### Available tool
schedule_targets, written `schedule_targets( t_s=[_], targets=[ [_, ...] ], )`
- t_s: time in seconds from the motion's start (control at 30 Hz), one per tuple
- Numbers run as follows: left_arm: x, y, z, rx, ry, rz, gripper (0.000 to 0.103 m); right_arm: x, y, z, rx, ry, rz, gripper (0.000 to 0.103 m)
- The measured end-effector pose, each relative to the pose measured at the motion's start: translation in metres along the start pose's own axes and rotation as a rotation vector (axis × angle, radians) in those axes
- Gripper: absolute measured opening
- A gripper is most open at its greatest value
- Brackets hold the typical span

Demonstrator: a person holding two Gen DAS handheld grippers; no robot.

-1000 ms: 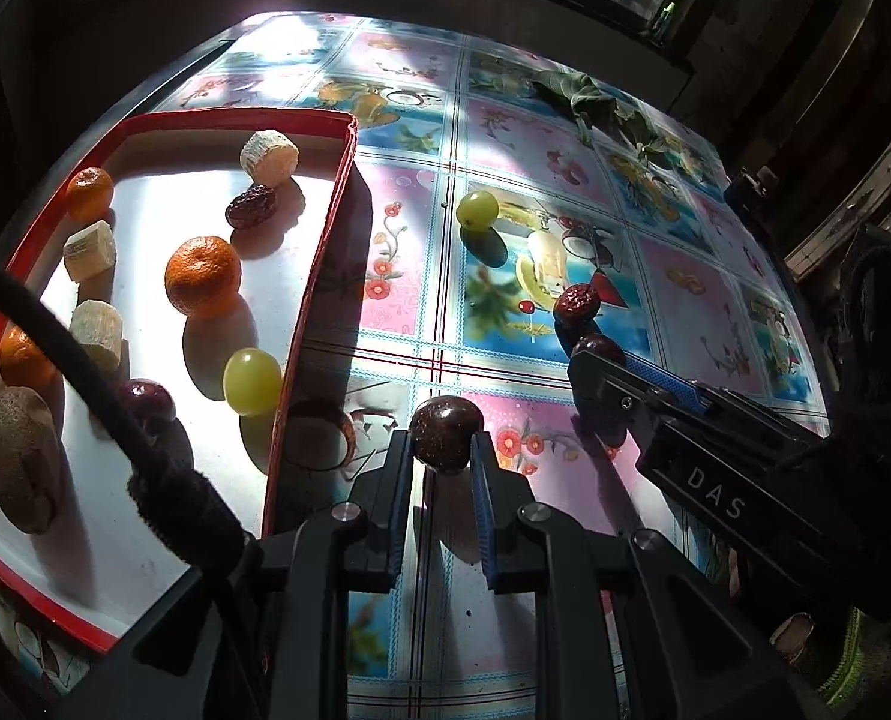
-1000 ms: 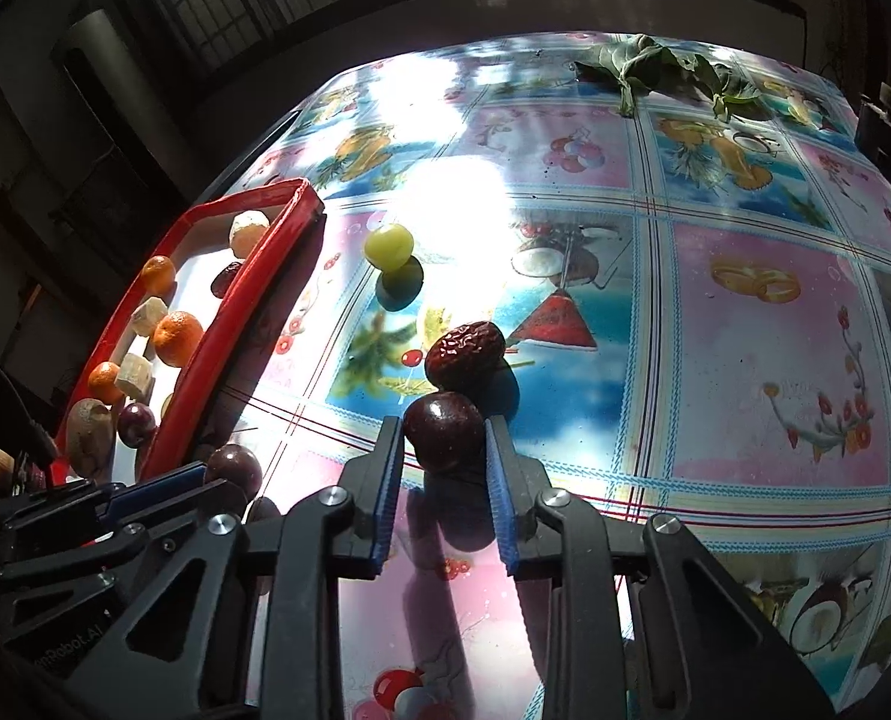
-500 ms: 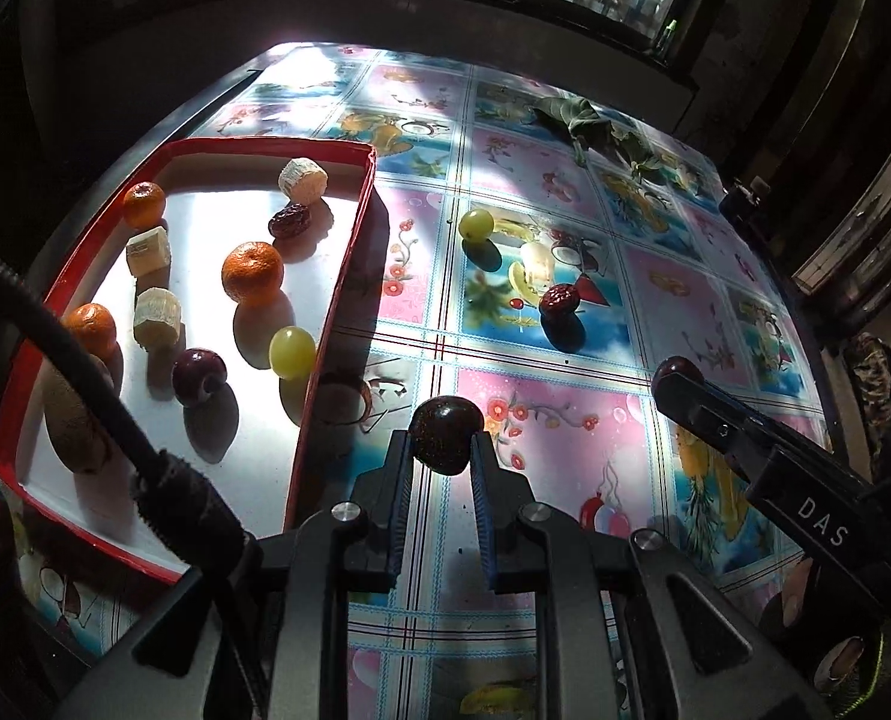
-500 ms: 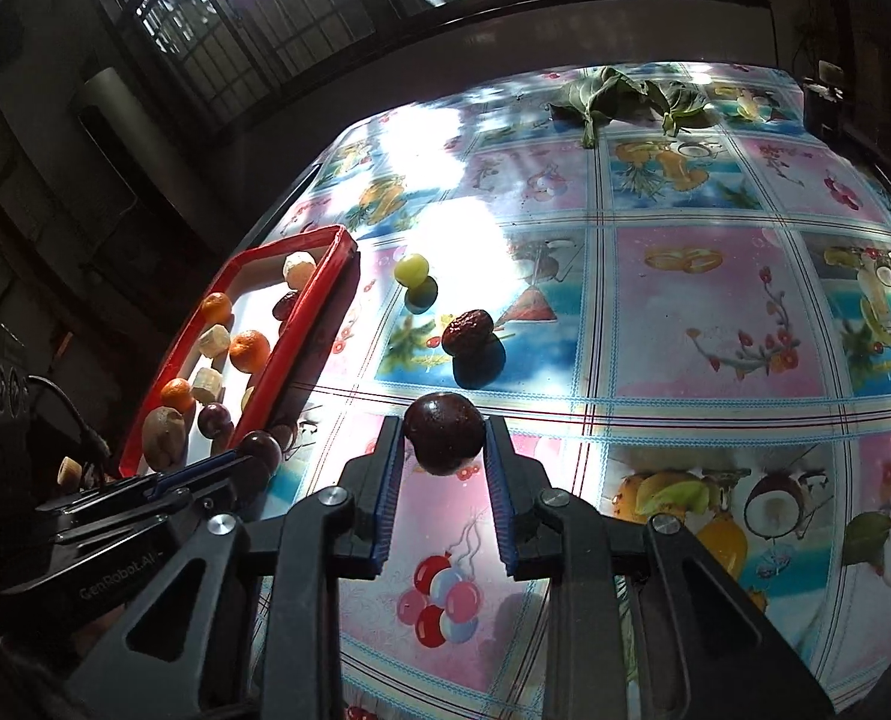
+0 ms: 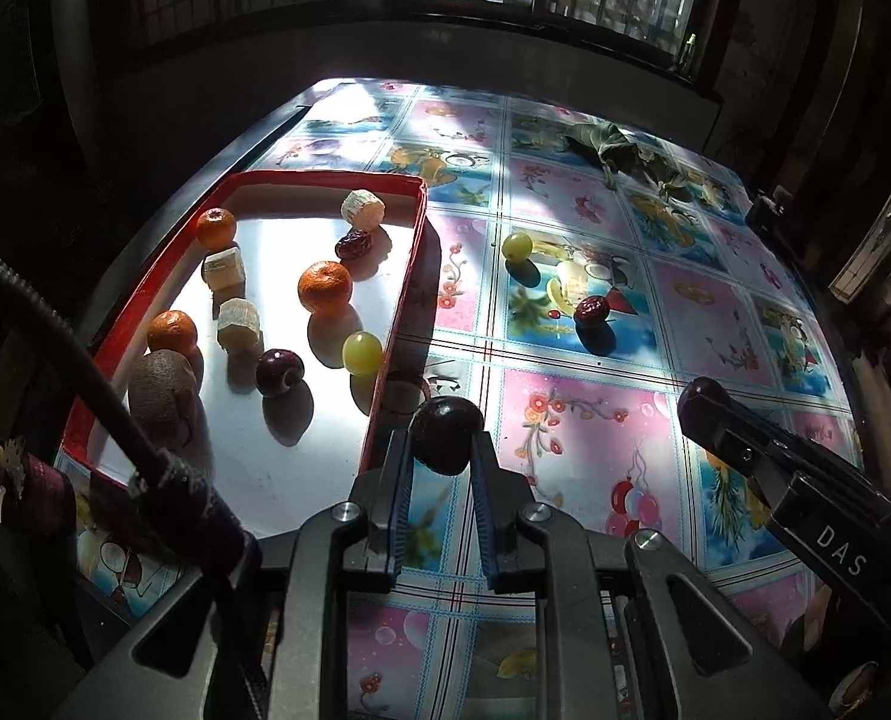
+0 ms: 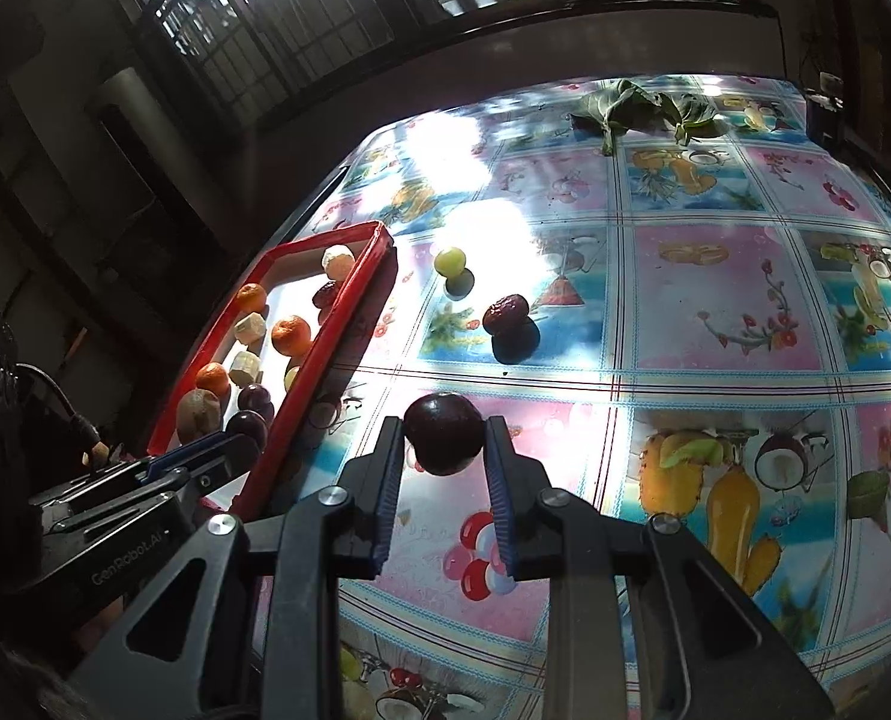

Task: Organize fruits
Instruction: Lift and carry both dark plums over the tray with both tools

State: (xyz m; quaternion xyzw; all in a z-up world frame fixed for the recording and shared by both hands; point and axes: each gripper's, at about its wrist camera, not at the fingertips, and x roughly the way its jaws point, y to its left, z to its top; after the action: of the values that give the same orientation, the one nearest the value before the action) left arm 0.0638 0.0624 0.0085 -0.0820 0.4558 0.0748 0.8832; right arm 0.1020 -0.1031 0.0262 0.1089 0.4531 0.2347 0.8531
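Each gripper pinched one round dark plum: the left gripper its plum, the right gripper another plum. The red-rimmed rectangular tray held three oranges, three pale chunks, one kiwi, one plum, one date, one grape. The patterned tablecloth bore one green grape and one wrinkled red date.

A shallow rectangular tray has a red rim and white floor. The glossy tablecloth shows pink and blue fruit-printed squares.

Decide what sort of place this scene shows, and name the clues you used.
Probably a home dining or kitchen table: a fruit-print tablecloth, a red tray of fruit, and barred windows above a low wall.
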Motion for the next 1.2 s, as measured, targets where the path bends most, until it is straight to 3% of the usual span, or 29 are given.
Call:
schedule_targets(
  t_s=[1.2],
  targets=[
    [0.003,0.031,-0.002,-0.055,0.006,0.021,0.018,0.014,0.029,-0.005,-0.05,0.035,0.01,0.029]
  ],
)
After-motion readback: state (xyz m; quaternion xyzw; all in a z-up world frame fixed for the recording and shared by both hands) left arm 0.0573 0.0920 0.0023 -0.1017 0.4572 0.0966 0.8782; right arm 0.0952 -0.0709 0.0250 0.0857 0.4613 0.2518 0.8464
